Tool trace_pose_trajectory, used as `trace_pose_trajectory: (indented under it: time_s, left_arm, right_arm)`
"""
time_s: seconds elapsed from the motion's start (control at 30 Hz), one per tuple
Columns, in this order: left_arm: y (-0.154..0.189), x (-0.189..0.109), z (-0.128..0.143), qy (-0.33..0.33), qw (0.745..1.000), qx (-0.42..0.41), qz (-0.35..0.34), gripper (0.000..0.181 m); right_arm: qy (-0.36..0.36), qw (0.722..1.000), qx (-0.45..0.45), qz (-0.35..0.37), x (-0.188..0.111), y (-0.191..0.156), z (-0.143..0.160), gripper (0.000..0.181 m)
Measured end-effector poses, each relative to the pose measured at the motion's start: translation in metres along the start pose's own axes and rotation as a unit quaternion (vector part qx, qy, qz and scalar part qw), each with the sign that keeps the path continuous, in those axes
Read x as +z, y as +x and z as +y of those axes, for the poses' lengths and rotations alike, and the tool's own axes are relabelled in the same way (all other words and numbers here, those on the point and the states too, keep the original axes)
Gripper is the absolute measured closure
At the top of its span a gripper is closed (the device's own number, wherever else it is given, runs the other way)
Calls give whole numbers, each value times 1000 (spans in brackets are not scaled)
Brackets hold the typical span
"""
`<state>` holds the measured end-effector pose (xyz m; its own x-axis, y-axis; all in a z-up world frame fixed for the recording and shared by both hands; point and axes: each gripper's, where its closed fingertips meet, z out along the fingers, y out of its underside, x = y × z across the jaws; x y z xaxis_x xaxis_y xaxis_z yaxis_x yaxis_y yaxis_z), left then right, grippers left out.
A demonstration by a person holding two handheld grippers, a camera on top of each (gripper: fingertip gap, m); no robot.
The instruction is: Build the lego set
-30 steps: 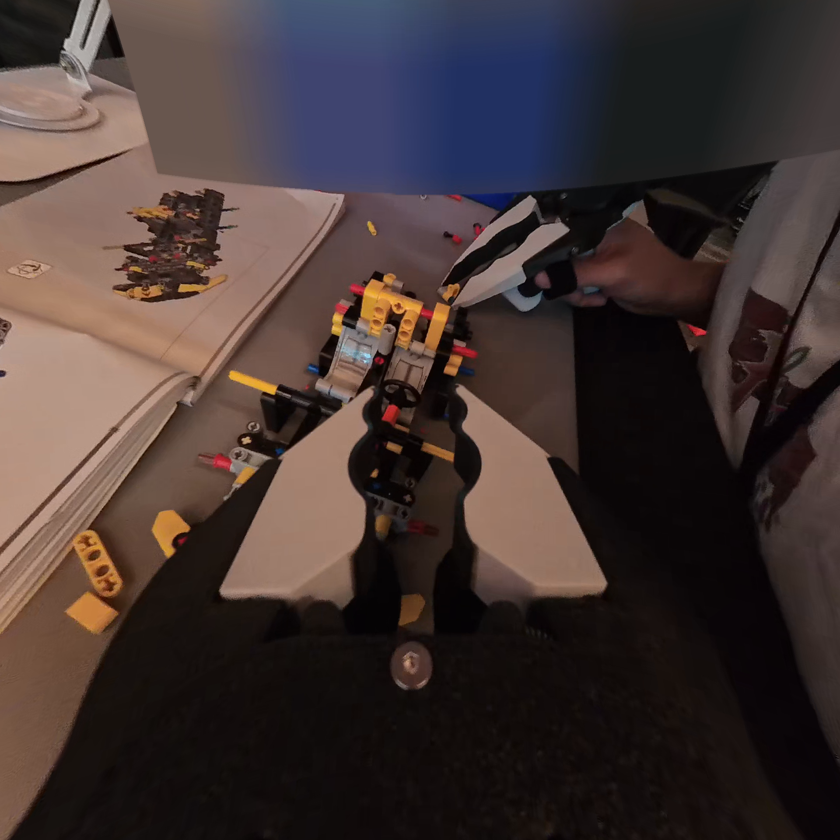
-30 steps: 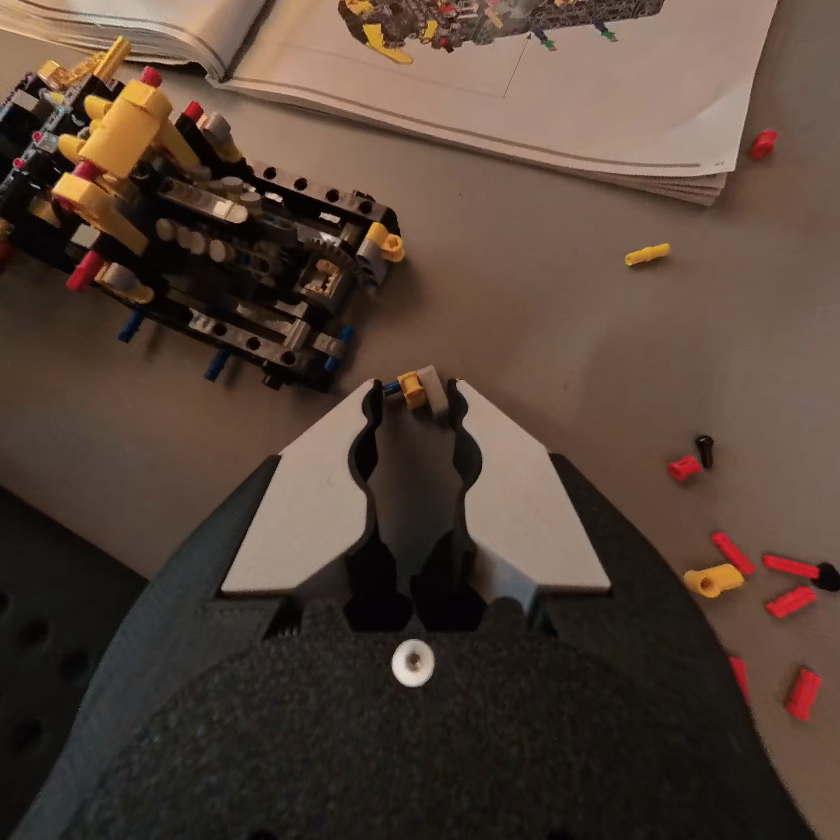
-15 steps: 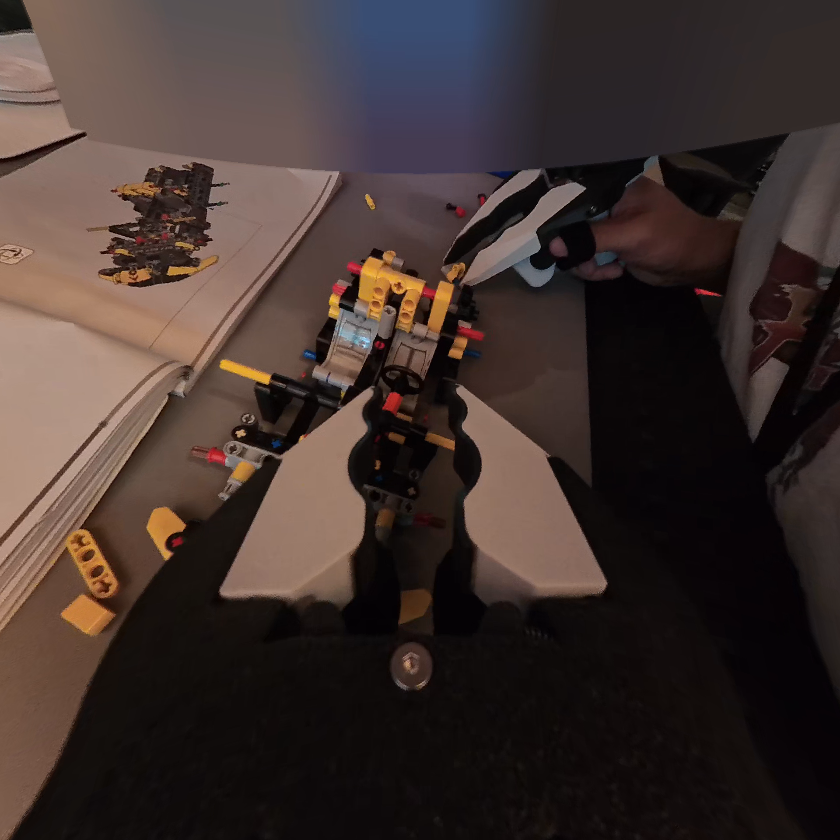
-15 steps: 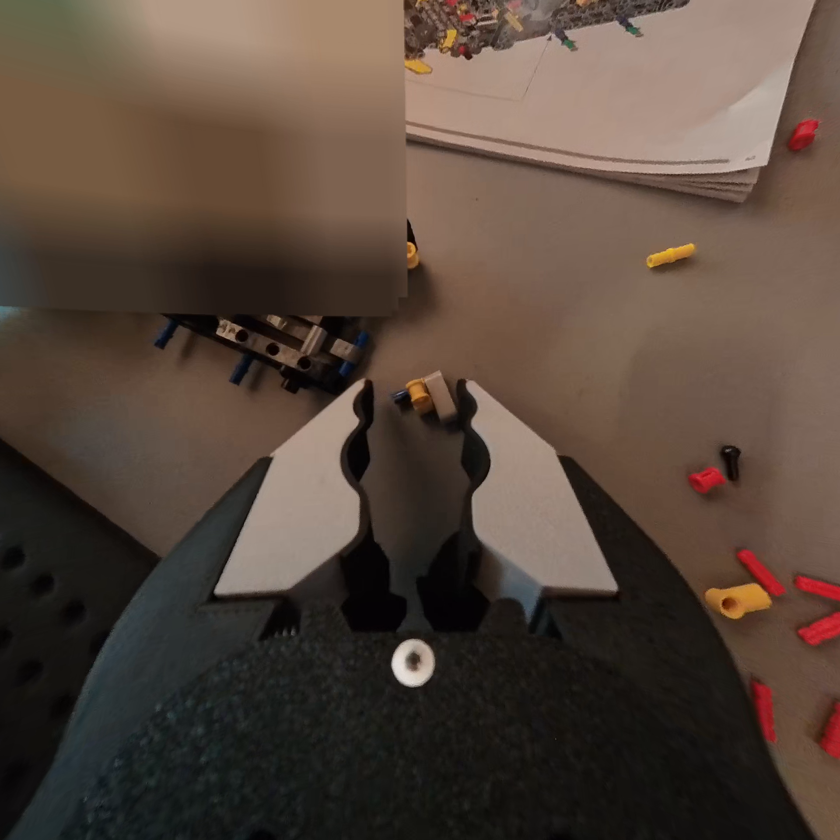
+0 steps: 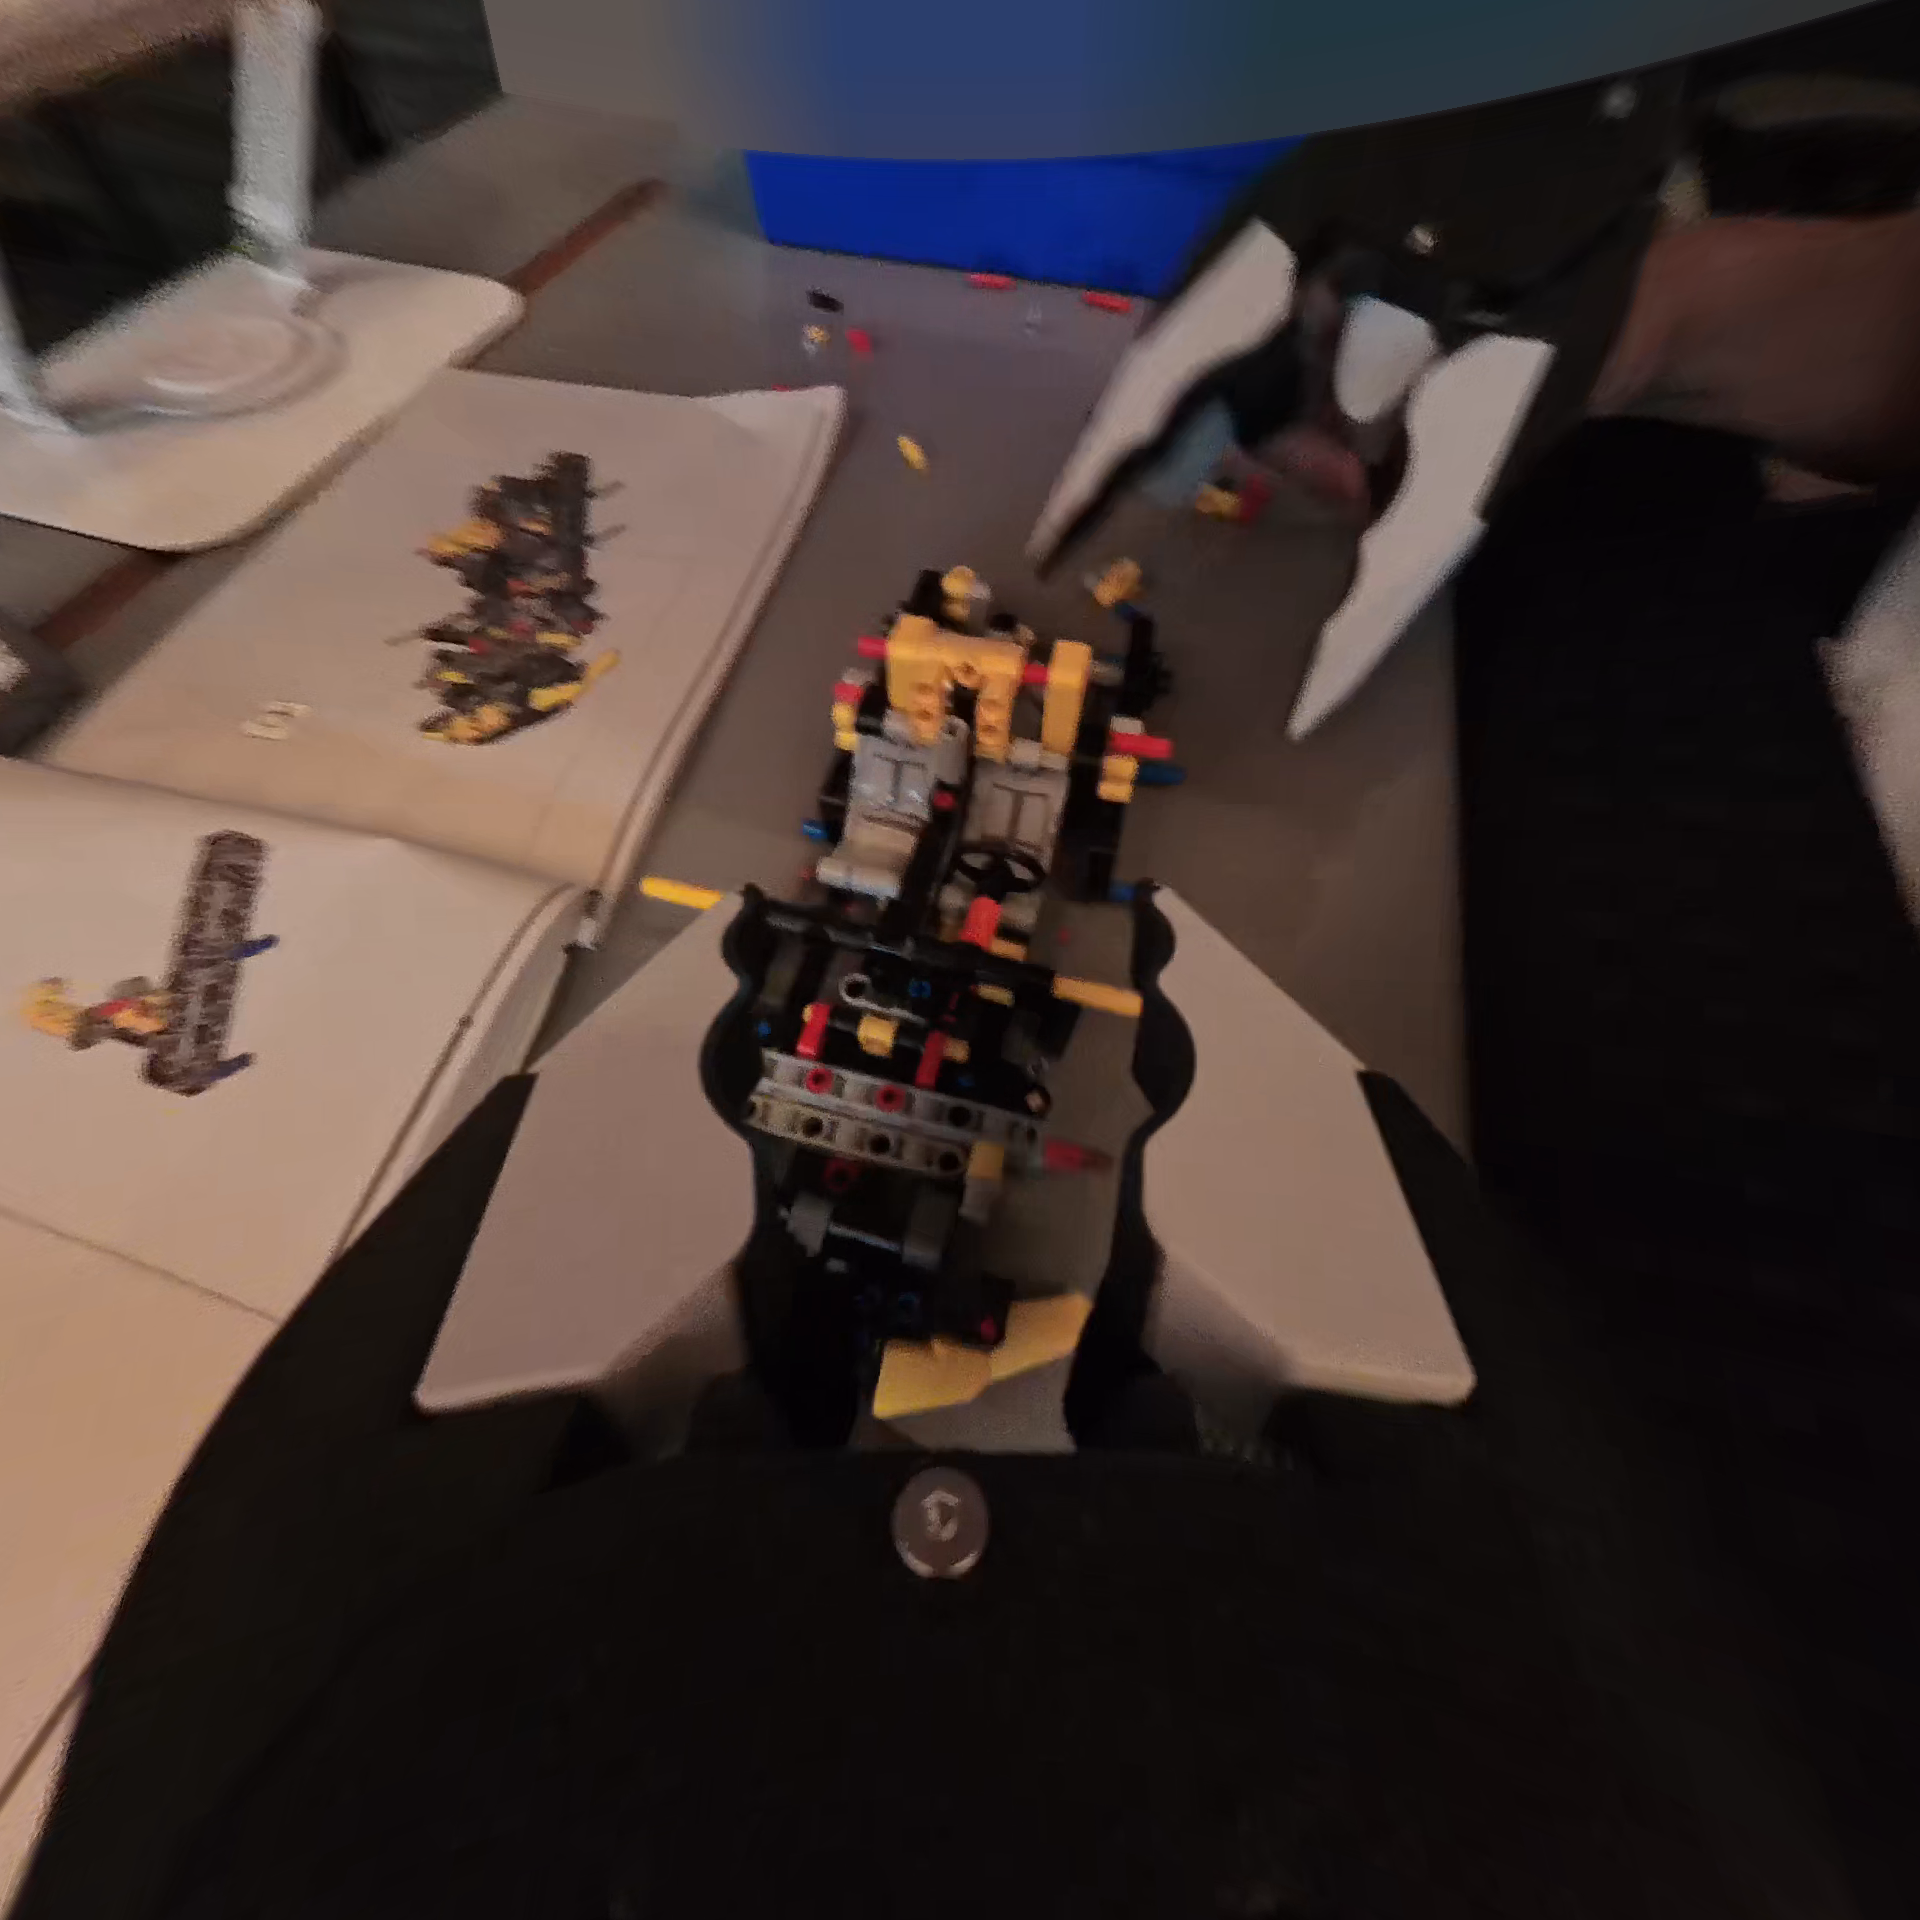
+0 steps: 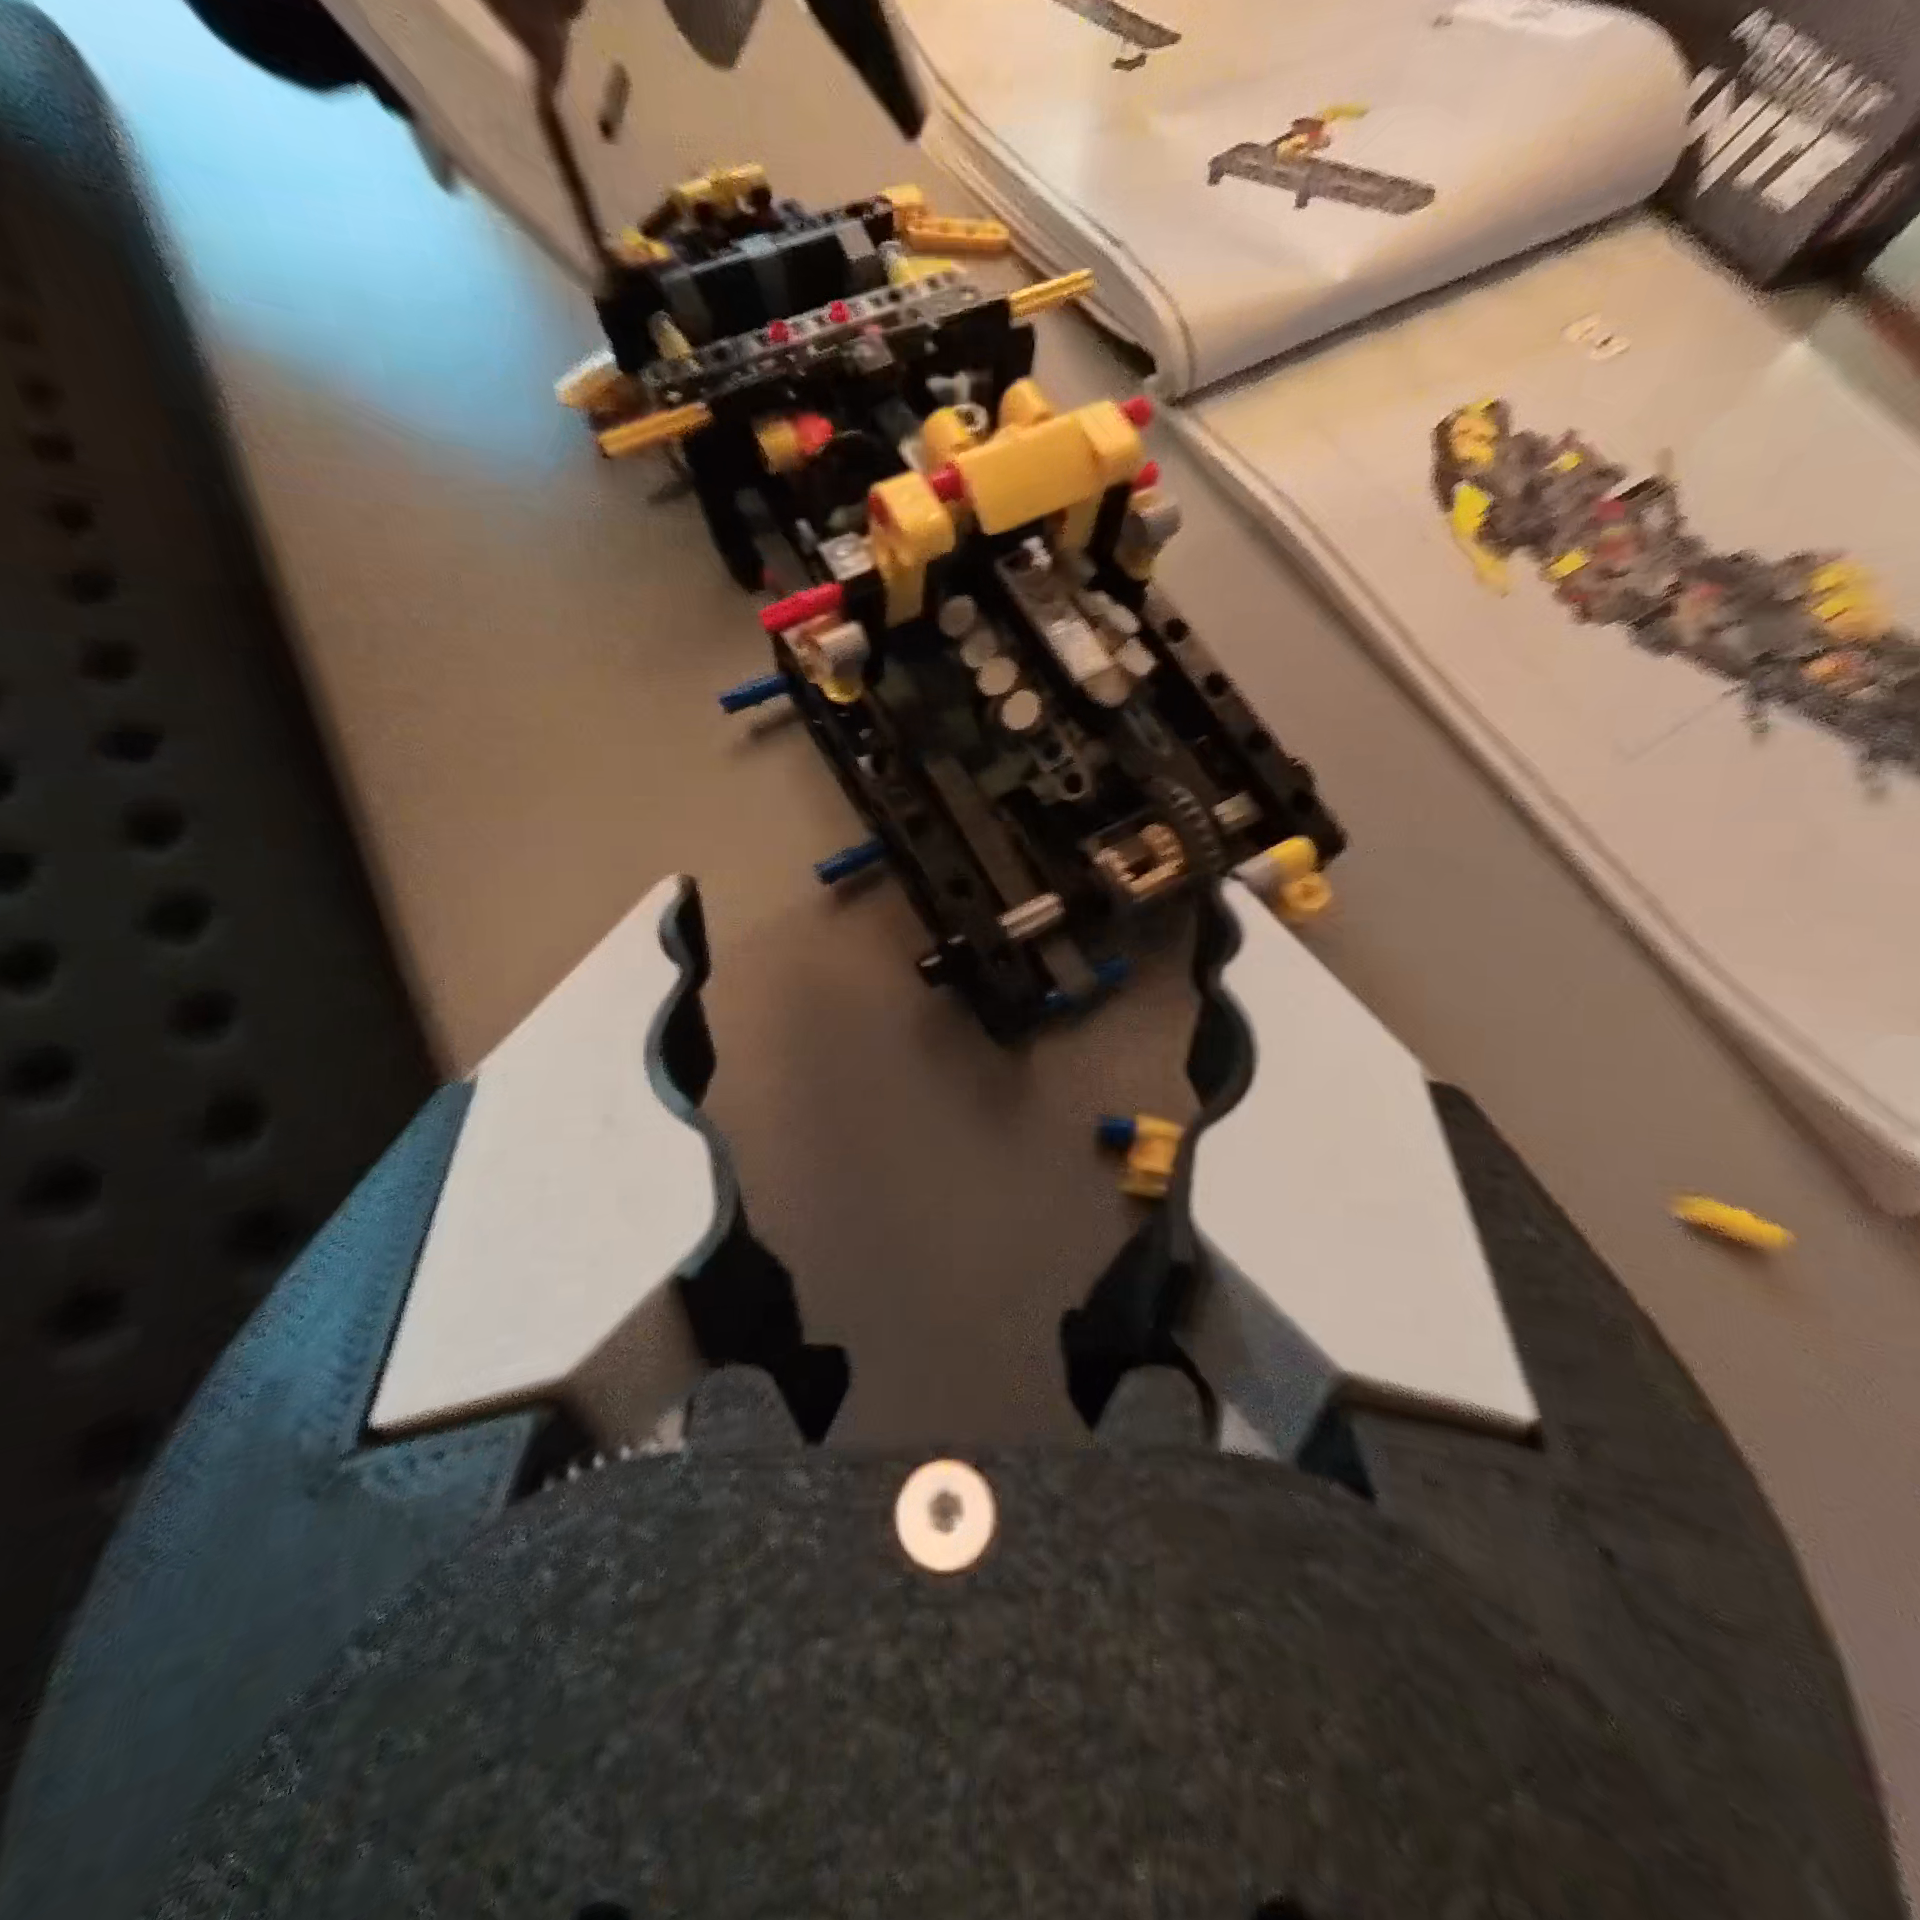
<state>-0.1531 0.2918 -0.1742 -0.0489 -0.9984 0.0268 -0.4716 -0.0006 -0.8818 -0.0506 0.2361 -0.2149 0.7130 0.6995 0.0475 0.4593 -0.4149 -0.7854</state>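
Lego chassis (image 6: 997, 665) lies on table (image 6: 499, 727) beside open manual (image 6: 1558, 540).

Black-and-yellow lego chassis (image 6: 966, 665) is lying lengthwise on the grey table, upright, with grey seats, red pins and blue pegs sticking out sideways. Small yellow-blue piece (image 6: 1141, 1151) is sitting loose just beside its rear end.

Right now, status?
Left gripper open around black-and-yellow lego chassis. Right gripper open, empty. Small yellow-blue connector piece loose on table.
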Motion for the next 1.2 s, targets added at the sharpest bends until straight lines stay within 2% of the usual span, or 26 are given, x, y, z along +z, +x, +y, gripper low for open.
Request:
trace_pose_trajectory:
  time_s: [0.07,0.17,0.27,0.33,0.43,0.5,0.53,0.93,1.2]
  left_arm:
    - [-9,-4,15,-25,999,-16,23,95]
    - [-22,0,39,-48,996,-53,55,87]
    - [-16,5,56,-75,991,-74,84,84]
    - [-12,5,57,-86,992,-51,77,81]
    - [-13,10,63,-103,992,-35,58,80]
    - [-14,11,65,-111,993,-18,43,81]
    - [-14,12,66,-112,993,-14,38,81]
    - [-11,11,66,-110,993,-9,39,81]
    - [-11,11,66,-109,993,-10,42,82]
  right_arm:
    - [3,999,-31,21,-2,10,-10,86]
    - [5,999,-47,21,12,20,-24,78]
    - [-59,994,-93,4,39,19,-21,56]
    - [-100,985,-136,21,53,22,-17,52]
    - [-84,988,-131,-11,63,10,-27,67]
    - [-88,987,-134,-19,65,9,-23,85]
    - [-86,988,-129,-24,66,8,-22,87]
    - [-57,986,-153,-28,66,6,-25,94]
    - [-66,983,-163,-56,63,6,-23,93]
